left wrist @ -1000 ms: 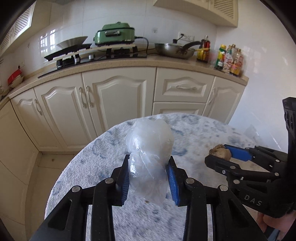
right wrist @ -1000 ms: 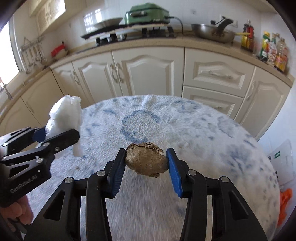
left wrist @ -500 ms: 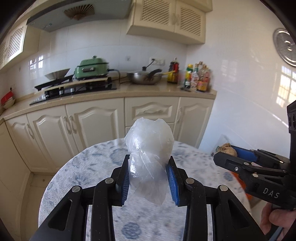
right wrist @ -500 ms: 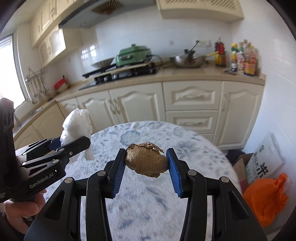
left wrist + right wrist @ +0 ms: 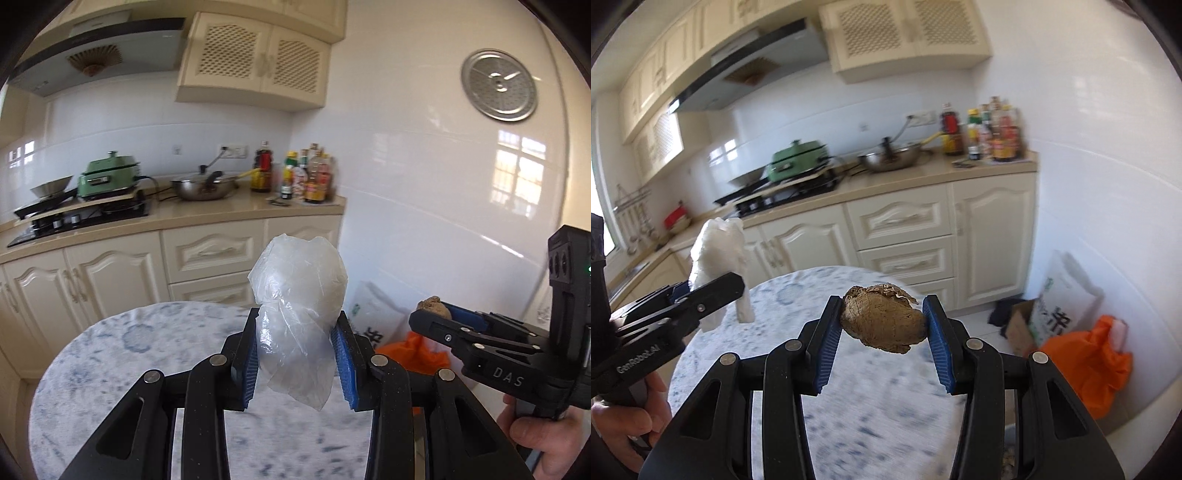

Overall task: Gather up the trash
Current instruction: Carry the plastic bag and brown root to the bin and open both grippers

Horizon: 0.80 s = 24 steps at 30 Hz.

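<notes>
Cream kitchen cabinets (image 5: 207,254) with arched panel doors under a beige countertop (image 5: 221,212). Glossy white tiled walls (image 5: 424,184), window reflections on them. Lattice-fronted cream wall cupboards (image 5: 258,59) beside a dark range hood (image 5: 99,55). On the counter: black gas hob (image 5: 81,218), green electric cooker (image 5: 109,179), steel wok (image 5: 205,188), cluster of sauce bottles (image 5: 306,177). Round perforated metal disc (image 5: 498,90) hanging on the right wall. Round table with blue-and-white mottled cloth (image 5: 147,339) in front. Pale floor tiles (image 5: 1126,432) at right. Bright daylight throughout.
</notes>
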{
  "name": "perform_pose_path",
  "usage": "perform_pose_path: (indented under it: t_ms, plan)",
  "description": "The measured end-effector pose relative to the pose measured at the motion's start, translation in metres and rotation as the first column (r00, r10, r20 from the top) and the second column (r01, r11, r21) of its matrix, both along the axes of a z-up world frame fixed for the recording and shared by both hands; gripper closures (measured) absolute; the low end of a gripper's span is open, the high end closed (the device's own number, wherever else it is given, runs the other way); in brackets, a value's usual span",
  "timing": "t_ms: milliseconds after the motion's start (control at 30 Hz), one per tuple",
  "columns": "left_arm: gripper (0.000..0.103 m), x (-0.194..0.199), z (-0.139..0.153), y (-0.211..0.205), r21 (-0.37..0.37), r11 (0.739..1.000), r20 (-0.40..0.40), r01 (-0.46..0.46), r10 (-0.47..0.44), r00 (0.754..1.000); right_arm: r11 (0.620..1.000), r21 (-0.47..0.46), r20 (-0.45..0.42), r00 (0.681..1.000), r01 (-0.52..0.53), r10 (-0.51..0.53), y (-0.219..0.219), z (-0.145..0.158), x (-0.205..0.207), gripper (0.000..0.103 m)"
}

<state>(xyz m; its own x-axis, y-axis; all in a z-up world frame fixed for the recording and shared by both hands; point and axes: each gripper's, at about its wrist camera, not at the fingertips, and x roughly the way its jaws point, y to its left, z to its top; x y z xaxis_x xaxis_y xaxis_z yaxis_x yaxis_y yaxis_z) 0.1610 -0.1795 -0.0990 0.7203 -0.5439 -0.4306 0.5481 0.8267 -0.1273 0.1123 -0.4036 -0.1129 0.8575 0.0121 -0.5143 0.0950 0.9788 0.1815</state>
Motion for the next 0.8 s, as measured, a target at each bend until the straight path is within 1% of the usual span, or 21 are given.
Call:
perform_pose_path:
  t_ms: [200,300,433,533,600,733,800]
  plan:
    - [0.070,-0.010,-0.005,-0.036,-0.027,0.993,-0.014,0.113,-0.113,0.993,0.993,-0.006,-0.008,0.993,0.118,-0.119,-0.051,-0.002,-0.038,0.058]
    - [0.070,-0.015,-0.013,-0.059,-0.034,0.983,-0.031,0.178,-0.179,0.983,0.983,-0.002,-0.013,0.983,0.182,-0.182,-0.078,-0.006,-0.058,0.058]
    - [0.070,-0.013,-0.026,-0.096,-0.012,0.967,-0.054,0.256,-0.256,0.965,0.962,0.019,-0.035,0.962,0.273,-0.272,-0.117,-0.022,-0.087,0.058]
    - [0.070,-0.013,-0.041,-0.126,0.012,0.952,-0.082,0.307,-0.305,0.949,0.942,0.044,-0.075,0.942,0.332,-0.328,-0.145,-0.042,-0.105,0.058]
    - [0.070,-0.014,-0.054,-0.149,0.034,0.940,-0.116,0.338,-0.332,0.936,0.932,0.054,-0.108,0.930,0.359,-0.352,-0.158,-0.057,-0.112,0.058]
    - [0.070,-0.013,-0.088,-0.190,0.091,0.916,-0.215,0.391,-0.365,0.906,0.902,0.102,-0.199,0.897,0.420,-0.395,-0.190,-0.101,-0.122,0.058]
    - [0.070,-0.015,-0.100,-0.207,0.116,0.904,-0.244,0.411,-0.375,0.894,0.891,0.126,-0.235,0.885,0.437,-0.401,-0.203,-0.120,-0.125,0.058]
